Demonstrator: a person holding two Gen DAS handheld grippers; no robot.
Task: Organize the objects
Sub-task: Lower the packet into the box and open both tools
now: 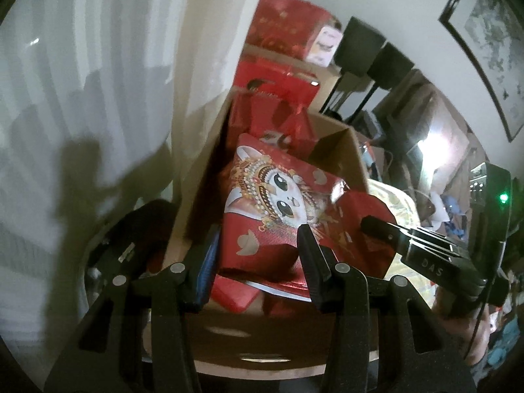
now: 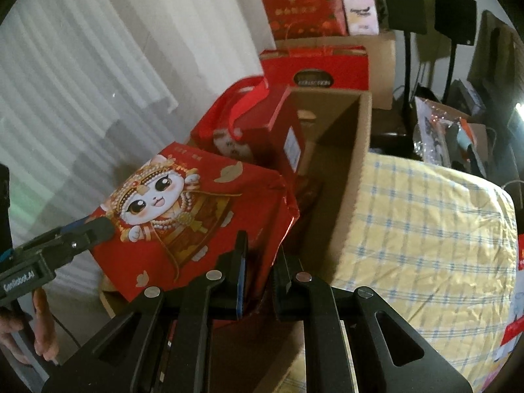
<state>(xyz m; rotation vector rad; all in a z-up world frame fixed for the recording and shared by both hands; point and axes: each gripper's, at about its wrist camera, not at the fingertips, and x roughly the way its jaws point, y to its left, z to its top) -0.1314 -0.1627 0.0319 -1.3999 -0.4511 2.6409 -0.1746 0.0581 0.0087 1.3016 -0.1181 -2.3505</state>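
A red gift bag with a cartoon cat [image 1: 278, 203] [image 2: 183, 216] lies tilted in an open cardboard box [image 1: 347, 154] [image 2: 347, 150]. My left gripper [image 1: 258, 255] is open, its fingers straddling the bag's near lower part; it also shows in the right wrist view [image 2: 95, 229] touching the bag's left edge. My right gripper [image 2: 260, 262] is shut on the bag's right edge; it shows in the left wrist view [image 1: 376, 226] at the bag's right side. A second red gift bag with handles [image 2: 258, 121] [image 1: 281, 114] stands behind in the box.
More red gift boxes [image 2: 304, 3] [image 1: 288, 23] are stacked on cartons behind. A yellow checked cushion [image 2: 425, 229] lies right of the box. White curtains [image 2: 82, 82] hang at left. Black stands [image 2: 406, 32] and clutter sit at the back right.
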